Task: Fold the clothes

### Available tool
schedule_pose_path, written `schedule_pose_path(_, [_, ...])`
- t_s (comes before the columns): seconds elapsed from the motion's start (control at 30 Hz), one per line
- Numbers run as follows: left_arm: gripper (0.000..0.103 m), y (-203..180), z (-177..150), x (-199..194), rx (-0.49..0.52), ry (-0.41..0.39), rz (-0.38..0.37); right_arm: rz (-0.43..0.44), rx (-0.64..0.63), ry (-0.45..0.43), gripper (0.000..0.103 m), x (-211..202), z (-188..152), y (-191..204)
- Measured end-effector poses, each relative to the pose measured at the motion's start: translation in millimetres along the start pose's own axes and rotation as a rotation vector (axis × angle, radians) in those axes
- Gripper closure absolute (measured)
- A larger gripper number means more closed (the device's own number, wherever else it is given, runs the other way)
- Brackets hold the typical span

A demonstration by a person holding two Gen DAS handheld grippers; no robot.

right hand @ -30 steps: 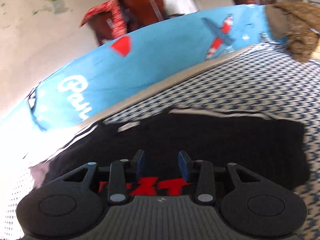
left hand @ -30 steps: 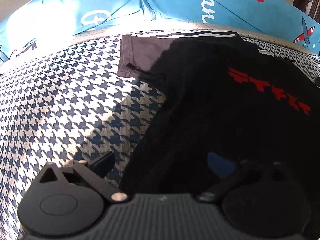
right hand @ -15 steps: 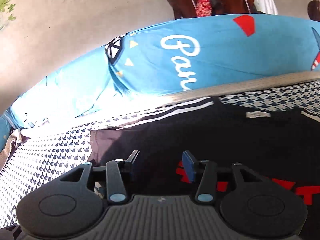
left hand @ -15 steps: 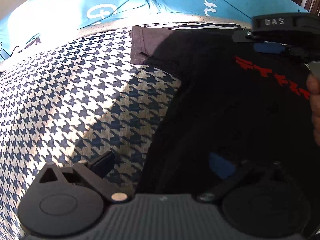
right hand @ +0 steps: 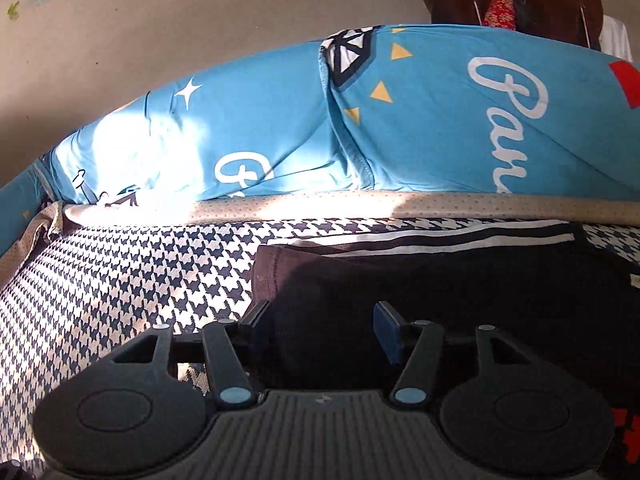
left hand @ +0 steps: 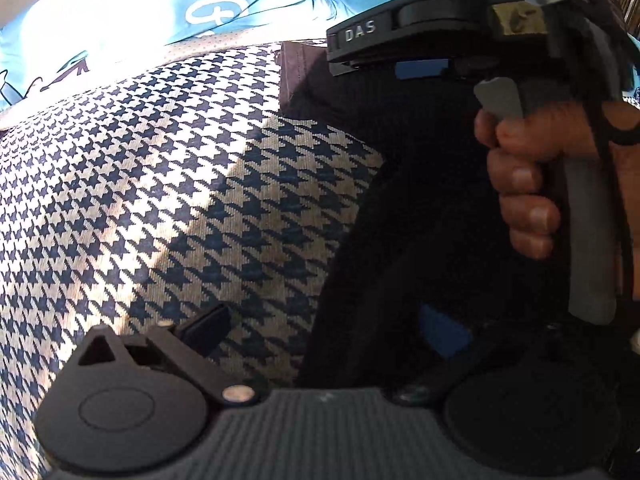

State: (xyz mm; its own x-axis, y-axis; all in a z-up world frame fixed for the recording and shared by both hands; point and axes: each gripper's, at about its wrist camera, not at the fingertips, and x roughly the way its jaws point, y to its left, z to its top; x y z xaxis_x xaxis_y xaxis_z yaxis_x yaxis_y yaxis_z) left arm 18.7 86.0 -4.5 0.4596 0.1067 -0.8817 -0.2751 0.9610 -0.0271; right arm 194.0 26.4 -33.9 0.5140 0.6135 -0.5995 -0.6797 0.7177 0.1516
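Beside the blue pillow, your black shirt lies on the houndstooth bed, right gripper jaws apart over its sleeve, left gripper jaws apart straddling its edge: probably a sleeve fold.

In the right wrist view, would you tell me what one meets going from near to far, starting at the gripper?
Right gripper, open → black garment → its white-striped edge → houndstooth cover → beige dotted band → blue printed pillows → wall.
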Motion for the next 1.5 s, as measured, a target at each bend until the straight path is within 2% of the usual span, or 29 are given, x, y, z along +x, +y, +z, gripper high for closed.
schedule_pose_path(0.2, [0.000,9,2,-1,-0.034,0.007,-0.010,0.025,-0.084,-0.028,0.033,9,5,13])
schedule_pose_path(0.5, [0.000,13,6,6,-0.048,0.017,-0.011,0.014,-0.230,-0.044,0.031,34,14,36])
schedule_pose_path(0.63, [0.000,12,5,6,-0.047,0.017,-0.010,-0.026,-0.279,-0.034,0.032,46,15,42])
schedule_pose_path(0.67, [0.000,12,5,6,-0.047,0.016,-0.009,-0.034,-0.281,-0.030,0.035,48,14,42])
schedule_pose_path(0.7, [0.000,12,4,6,-0.047,0.017,-0.009,-0.041,-0.282,-0.026,0.046,51,13,42])
schedule_pose_path(0.73, [0.000,12,4,6,-0.048,0.017,-0.009,-0.048,-0.284,-0.021,0.049,53,12,43])
schedule_pose_path(0.77, [0.000,12,4,5,-0.048,0.017,-0.009,-0.055,-0.286,-0.017,0.057,56,12,43])
schedule_pose_path(0.8, [0.000,12,4,5,-0.048,0.018,-0.009,-0.062,-0.286,-0.013,0.074,58,11,43])
schedule_pose_path(0.87, [0.000,12,3,4,-0.049,0.016,-0.010,-0.071,-0.269,-0.009,0.094,59,15,43])
schedule_pose_path(1.0, [0.000,12,3,3,-0.052,0.011,-0.008,-0.056,-0.220,-0.026,0.095,60,18,39])
schedule_pose_path(1.37, [0.000,11,4,7,-0.039,0.001,0.021,0.058,-0.041,-0.107,0.095,69,26,29])
schedule_pose_path(1.5, [0.000,11,5,8,-0.034,0.000,0.028,0.095,0.008,-0.110,0.090,73,27,26])
